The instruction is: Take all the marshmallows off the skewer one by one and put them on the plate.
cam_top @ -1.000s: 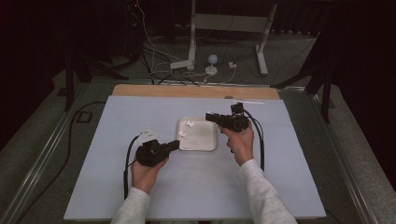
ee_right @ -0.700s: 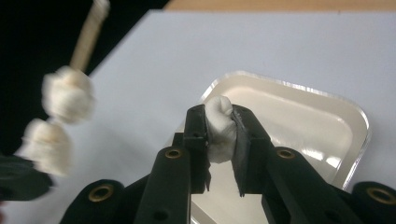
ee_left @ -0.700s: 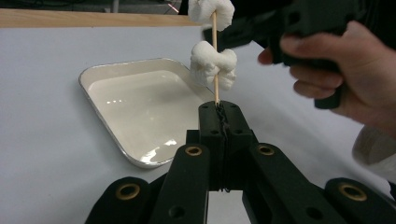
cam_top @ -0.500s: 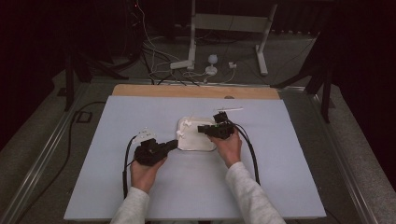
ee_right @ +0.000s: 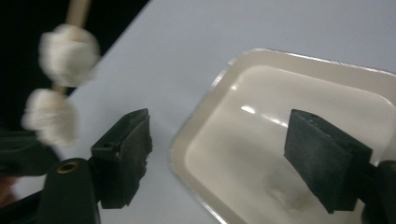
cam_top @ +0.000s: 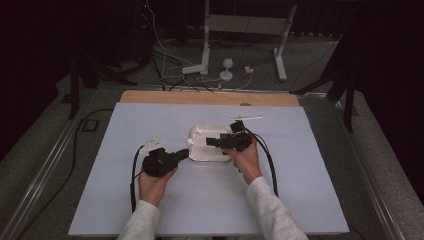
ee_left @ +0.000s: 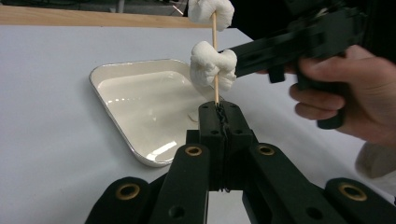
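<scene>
Table (cam_top: 125, 200) with pale lilac-white top fills the centre of the high view. Cream rounded-square ceramic dish (cam_top: 202, 149) sits mid-frame, empty but for a faint smear. Left gripper (ee_left: 219, 114), bottom centre of its own view, is clamped tight on the foot of a thin wooden skewer (ee_left: 215, 70), holding it upright over the dish's near corner. Two white marshmallow-like lumps are on the stick: lower one (ee_left: 212, 65) mid-frame, upper one (ee_left: 211, 11) at the top edge. Right gripper (ee_right: 217, 158) has just been opening, jaws wide, nothing between them (dish below). Risk: its jaw lies against the lower lump; pulling off-axis could snap the skewer or drop the lump off-dish.
</scene>
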`<act>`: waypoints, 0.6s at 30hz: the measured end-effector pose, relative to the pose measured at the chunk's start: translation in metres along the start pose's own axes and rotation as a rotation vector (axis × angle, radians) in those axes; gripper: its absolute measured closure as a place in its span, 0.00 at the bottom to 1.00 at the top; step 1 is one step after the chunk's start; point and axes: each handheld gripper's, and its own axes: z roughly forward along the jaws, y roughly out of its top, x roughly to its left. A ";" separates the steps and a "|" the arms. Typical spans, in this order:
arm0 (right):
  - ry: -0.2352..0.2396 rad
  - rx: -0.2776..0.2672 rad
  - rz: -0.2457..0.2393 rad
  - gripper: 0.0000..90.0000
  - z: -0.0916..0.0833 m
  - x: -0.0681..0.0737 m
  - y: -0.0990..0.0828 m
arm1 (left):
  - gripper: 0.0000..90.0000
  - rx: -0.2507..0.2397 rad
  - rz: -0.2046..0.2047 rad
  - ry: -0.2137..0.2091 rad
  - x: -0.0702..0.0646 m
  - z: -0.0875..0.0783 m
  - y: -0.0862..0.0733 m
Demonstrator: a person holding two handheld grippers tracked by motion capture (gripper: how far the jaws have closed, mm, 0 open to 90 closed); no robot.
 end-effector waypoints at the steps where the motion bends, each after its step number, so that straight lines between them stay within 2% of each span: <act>1: 0.010 -0.007 -0.005 0.22 -0.003 0.002 0.001 | 1.00 0.001 0.001 0.000 0.000 0.000 0.000; 3: 0.043 -0.020 -0.004 0.21 -0.008 0.004 0.002 | 1.00 0.002 0.001 0.001 0.000 0.000 0.000; 10: 0.103 -0.047 0.004 0.19 -0.018 0.010 0.006 | 1.00 0.005 0.003 -0.006 -0.002 0.002 -0.001; 13: 0.115 -0.048 0.001 0.19 -0.019 0.012 0.007 | 1.00 0.008 0.007 -0.017 -0.003 0.004 -0.001; 18: 0.161 -0.051 0.005 0.16 -0.018 0.015 0.008 | 1.00 0.003 0.012 -0.054 -0.007 0.007 -0.002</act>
